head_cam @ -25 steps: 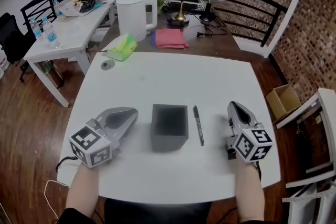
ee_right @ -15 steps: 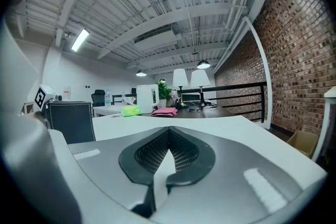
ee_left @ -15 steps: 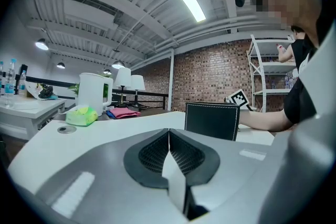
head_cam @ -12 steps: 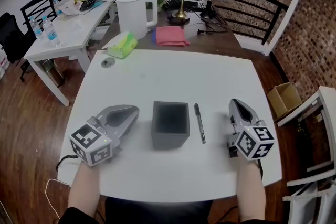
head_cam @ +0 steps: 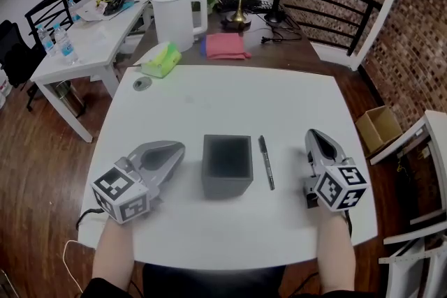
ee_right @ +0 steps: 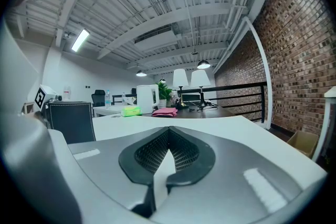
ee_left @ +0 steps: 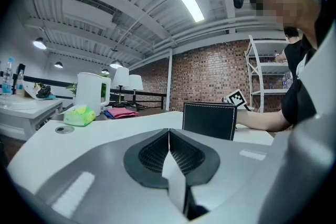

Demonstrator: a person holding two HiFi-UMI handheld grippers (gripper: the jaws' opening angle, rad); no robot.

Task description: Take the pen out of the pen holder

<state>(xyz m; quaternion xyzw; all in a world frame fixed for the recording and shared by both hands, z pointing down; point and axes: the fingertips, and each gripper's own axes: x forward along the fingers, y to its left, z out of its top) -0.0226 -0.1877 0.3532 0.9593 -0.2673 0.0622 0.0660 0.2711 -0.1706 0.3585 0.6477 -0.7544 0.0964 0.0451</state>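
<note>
Left gripper [head_cam: 172, 149] rests on the white table [head_cam: 230, 101] at the near left, its jaws pressed together with nothing between them, pointing away from the person and slightly toward the middle. Just to its right stands the pen holder [head_cam: 227, 165], a dark square box, upright and open at the top; from above its inside looks dark and seemingly empty. Right of the pen holder, close beside it but not touching, the pen [head_cam: 266, 162] lies flat on the table, so it is already out. It is slim and dark, and its long axis runs from the near side toward the far side, roughly parallel to the pen holder's right wall. Farther right, the right gripper [head_cam: 315, 136] also sits on the table with its jaws closed and empty, pointing the same way as the pen. I judge the right gripper nearer to the pen, which lies to its left.
</note>
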